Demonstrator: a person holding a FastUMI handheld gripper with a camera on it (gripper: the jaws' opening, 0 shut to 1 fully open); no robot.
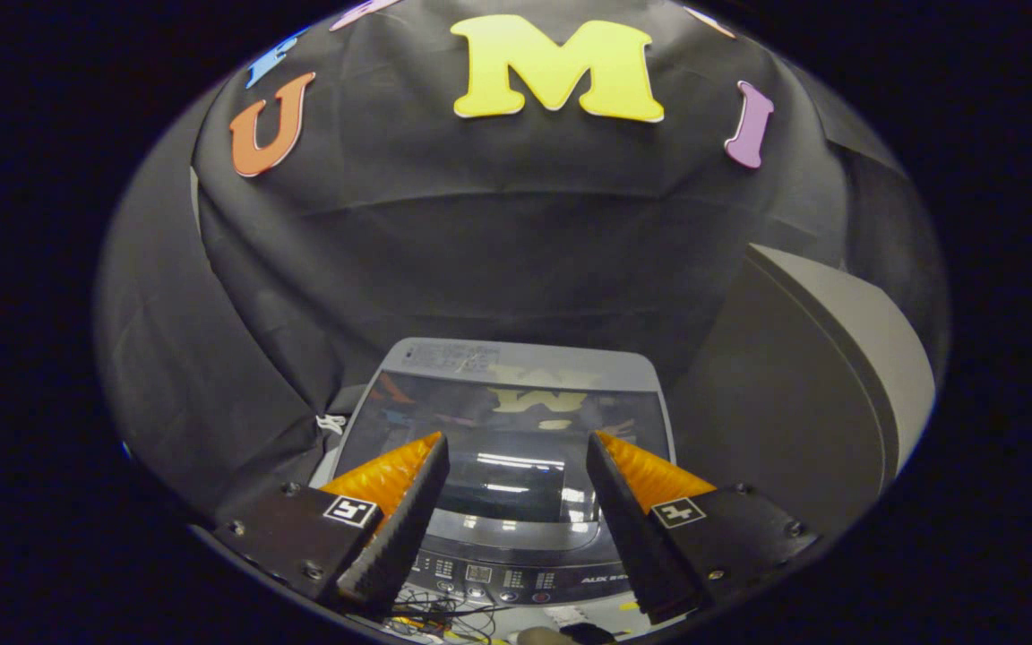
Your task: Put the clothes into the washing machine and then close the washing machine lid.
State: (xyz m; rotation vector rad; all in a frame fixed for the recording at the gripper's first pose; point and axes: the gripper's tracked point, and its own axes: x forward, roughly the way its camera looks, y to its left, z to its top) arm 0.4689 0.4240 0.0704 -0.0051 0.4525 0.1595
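Our gripper point(516, 439) hovers spread and empty above the washing machine point(507, 537), its glass lid point(507, 421) shut; the control panel point(498, 573) reads "AUX".

We look down on the washing machine point(505, 421), and its glass lid point(509, 448) gives back so much reflection that we cannot tell what lies in the drum beneath. The two fingers of the tongs point(516, 445), spread wide apart and holding nothing, cover both ends of the control panel point(503, 578); its markings are too small for us to make out. A tangle of cables point(440, 618) below the panel is cut off. A large grey object point(825, 376) beside the machine is only partly seen.
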